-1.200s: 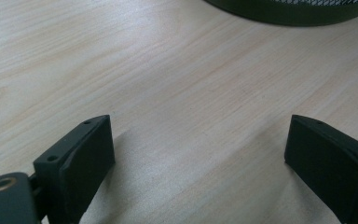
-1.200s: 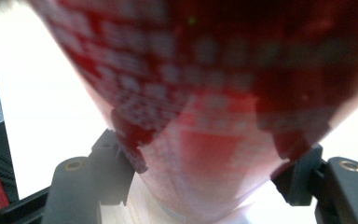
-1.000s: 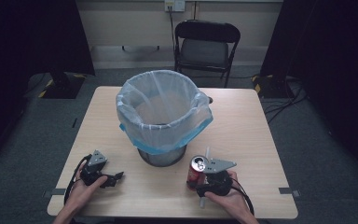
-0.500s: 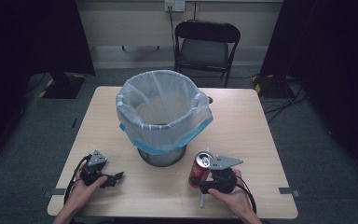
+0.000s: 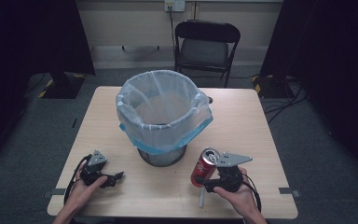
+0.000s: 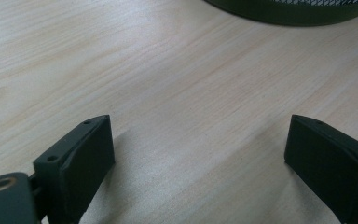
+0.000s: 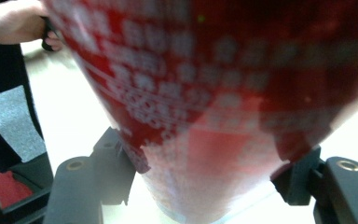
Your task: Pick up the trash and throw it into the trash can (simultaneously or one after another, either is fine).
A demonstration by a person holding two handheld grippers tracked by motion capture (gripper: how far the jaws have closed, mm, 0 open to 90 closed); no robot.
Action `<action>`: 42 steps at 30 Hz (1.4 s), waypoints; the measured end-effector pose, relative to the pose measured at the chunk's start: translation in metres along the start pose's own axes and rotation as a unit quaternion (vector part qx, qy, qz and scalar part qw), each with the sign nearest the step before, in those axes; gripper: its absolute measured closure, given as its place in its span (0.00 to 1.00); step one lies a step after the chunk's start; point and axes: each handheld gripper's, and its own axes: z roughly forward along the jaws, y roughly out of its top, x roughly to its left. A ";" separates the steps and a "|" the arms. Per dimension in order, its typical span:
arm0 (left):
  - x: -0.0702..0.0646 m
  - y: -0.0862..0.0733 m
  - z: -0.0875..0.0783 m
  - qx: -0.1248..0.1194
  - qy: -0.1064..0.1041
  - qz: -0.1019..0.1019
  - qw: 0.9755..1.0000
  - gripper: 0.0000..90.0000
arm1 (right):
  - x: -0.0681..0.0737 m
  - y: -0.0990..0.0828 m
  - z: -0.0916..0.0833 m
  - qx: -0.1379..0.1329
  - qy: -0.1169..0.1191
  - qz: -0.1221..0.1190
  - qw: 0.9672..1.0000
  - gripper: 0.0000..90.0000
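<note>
A red soda can (image 5: 204, 167) leans to the right just above the table's front right part, its opened top facing up. My right gripper (image 5: 206, 180) is shut on its lower half. In the right gripper view the can (image 7: 223, 93) stands large and blurred between the two black jaws of that gripper (image 7: 209, 173), which press on both its sides. My left gripper (image 5: 118, 177) rests low at the table's front left, open. Bare wood lies between its jaws in the left gripper view (image 6: 198, 154).
A mesh waste bin (image 5: 163, 157) lined with a clear and blue bag stands mid-table; its base edge (image 6: 289, 9) lies ahead of the left gripper. A small pale strip (image 5: 200, 200) lies on the table below the can. A folding chair (image 5: 207, 46) stands behind the table.
The right gripper has shifted slightly to the right with the can, which has tipped from upright to a lean. The left gripper has not moved.
</note>
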 end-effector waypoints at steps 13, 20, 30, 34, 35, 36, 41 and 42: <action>0.000 0.000 0.000 0.000 0.000 0.000 1.000 0.09 | 0.008 0.016 -0.015 -0.024 0.032 0.000 0.999 0.38; 0.000 0.000 0.000 0.000 0.000 0.002 1.000 0.09 | 0.010 0.028 -0.026 -0.037 0.045 -0.002 0.998 0.38; 0.000 0.000 0.000 -0.001 0.000 0.002 1.000 0.09 | 0.024 0.052 -0.036 -0.044 0.075 -0.025 0.996 0.38; 0.000 0.000 0.000 0.000 0.000 0.002 1.000 0.09 | 0.031 0.061 -0.039 -0.048 0.096 -0.034 0.994 0.38; 0.000 0.000 0.000 -0.001 0.000 0.002 1.000 0.09 | 0.032 0.063 -0.040 -0.051 0.101 -0.037 0.993 0.38; 0.000 0.000 0.000 0.000 0.000 0.000 1.000 0.09 | 0.033 0.066 -0.041 -0.051 0.106 -0.038 0.992 0.38; 0.000 0.000 0.000 -0.001 -0.001 0.002 1.000 0.09 | 0.037 0.077 -0.045 -0.056 0.123 -0.046 0.990 0.38; 0.000 0.000 0.000 0.000 -0.001 0.002 1.000 0.09 | 0.038 0.081 -0.046 -0.054 0.125 -0.049 0.989 0.38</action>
